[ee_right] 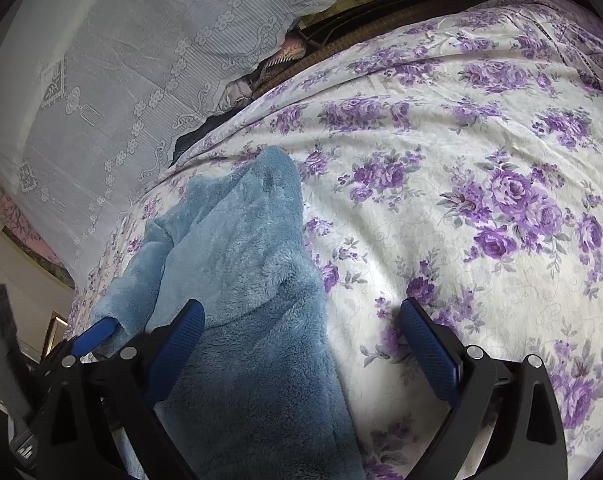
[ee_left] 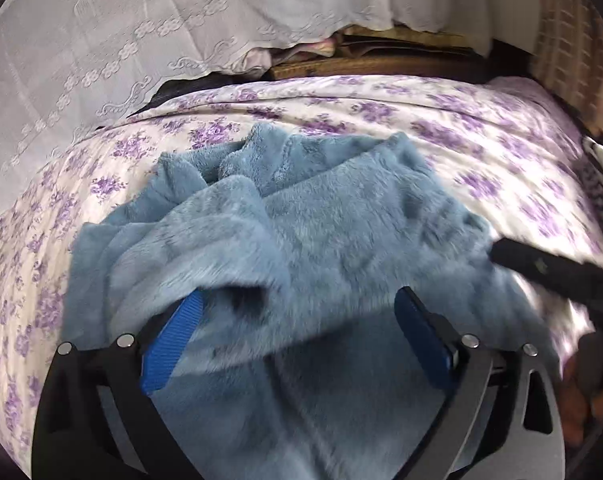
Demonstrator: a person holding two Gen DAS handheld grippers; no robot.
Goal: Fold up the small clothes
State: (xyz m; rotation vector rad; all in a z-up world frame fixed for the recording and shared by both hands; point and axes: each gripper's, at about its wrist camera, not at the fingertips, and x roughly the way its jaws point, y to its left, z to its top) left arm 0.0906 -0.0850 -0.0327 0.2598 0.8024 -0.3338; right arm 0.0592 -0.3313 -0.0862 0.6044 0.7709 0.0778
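While both claws, left [ee_left: 297, 332] and right [ee_right: 301, 344], gape released, a fluffy blue garment [ee_left: 301, 220] lies rumpled on the floral bedsheet [ee_right: 461, 200].

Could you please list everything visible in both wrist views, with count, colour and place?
fleece garment: one, light blue, crumpled on the bedspread, partly folded over itself
bedspread: one, white with purple flowers, covering the bed
lace cloth: one, white, hanging behind the bed
brown furniture: dark, behind the bed, partly hidden
left gripper: one, black with blue pads, open, fleece lying between the pads
right gripper: one, black with blue pads, open over the garment's edge
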